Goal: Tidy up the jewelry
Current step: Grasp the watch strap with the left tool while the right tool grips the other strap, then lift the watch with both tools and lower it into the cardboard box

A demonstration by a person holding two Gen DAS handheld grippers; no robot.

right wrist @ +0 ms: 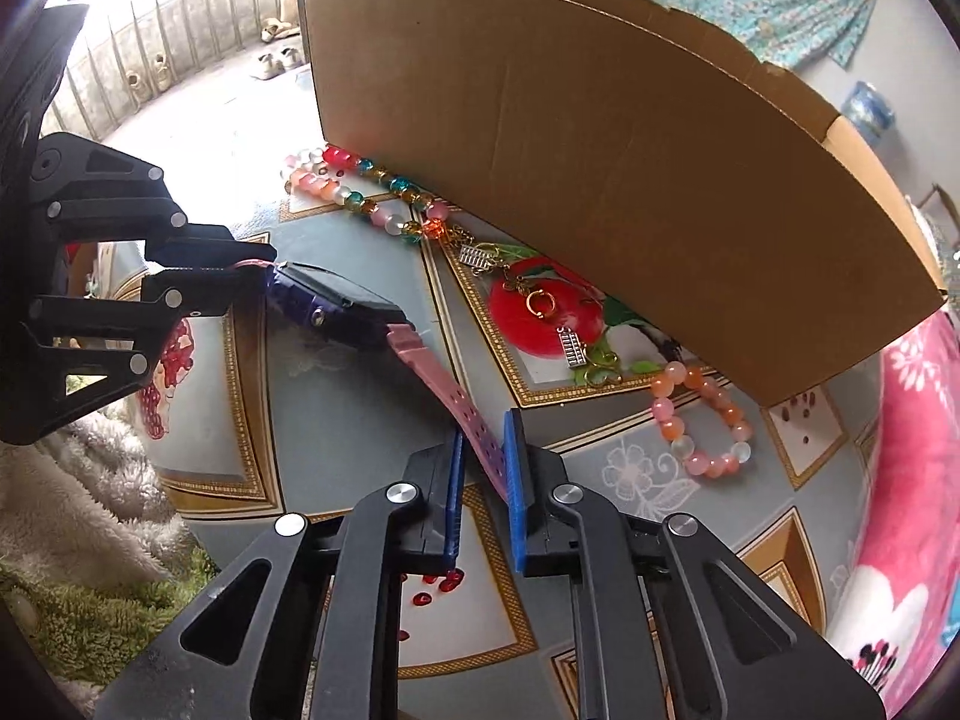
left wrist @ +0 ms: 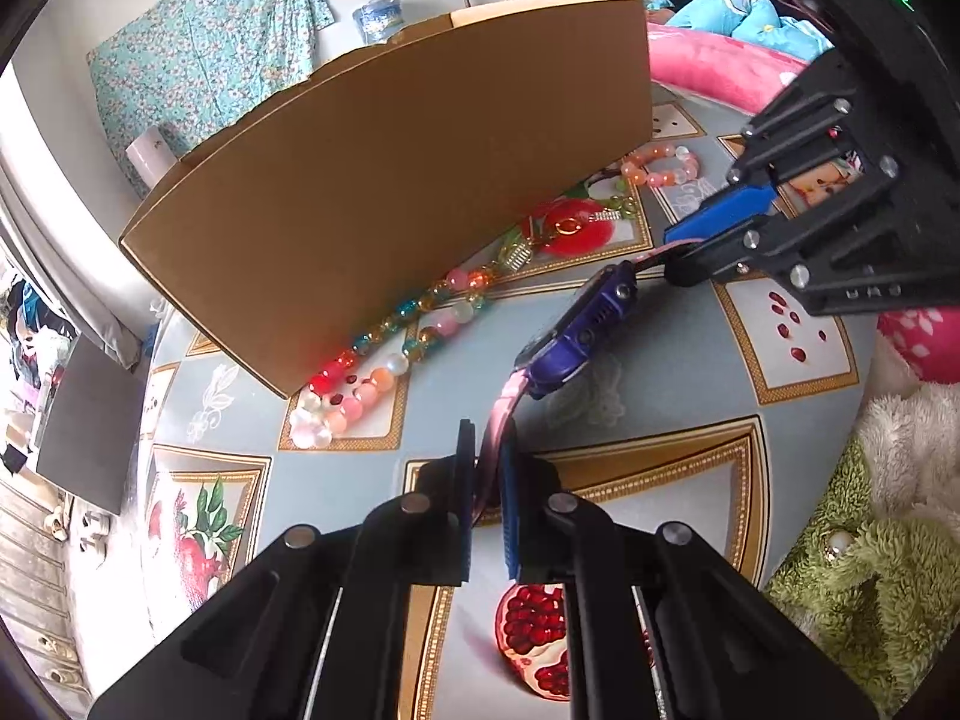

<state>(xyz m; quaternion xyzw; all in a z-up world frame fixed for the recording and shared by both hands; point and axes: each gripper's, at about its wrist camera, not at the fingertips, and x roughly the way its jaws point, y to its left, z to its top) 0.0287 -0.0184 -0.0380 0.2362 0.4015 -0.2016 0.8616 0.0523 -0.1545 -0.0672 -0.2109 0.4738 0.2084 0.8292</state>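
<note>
A purple watch (left wrist: 579,324) with a pink strap hangs stretched between my two grippers above the table; it also shows in the right wrist view (right wrist: 336,303). My left gripper (left wrist: 487,468) is shut on one strap end. My right gripper (right wrist: 485,450) is shut on the other, perforated strap end (right wrist: 462,414). The right gripper shows in the left wrist view (left wrist: 696,246), and the left gripper in the right wrist view (right wrist: 240,270). A tall cardboard box (left wrist: 384,180) stands behind. Bead bracelets (left wrist: 384,348), a red disc pendant chain (left wrist: 576,228) and an orange-pink bracelet (right wrist: 702,420) lie at its foot.
The table (left wrist: 630,420) has a blue-grey cloth with gold frames and pomegranate prints. Pink bedding (left wrist: 714,60) lies at the far right, and fluffy green and white fabric (left wrist: 870,540) at the near right. The box wall (right wrist: 630,180) blocks the far side.
</note>
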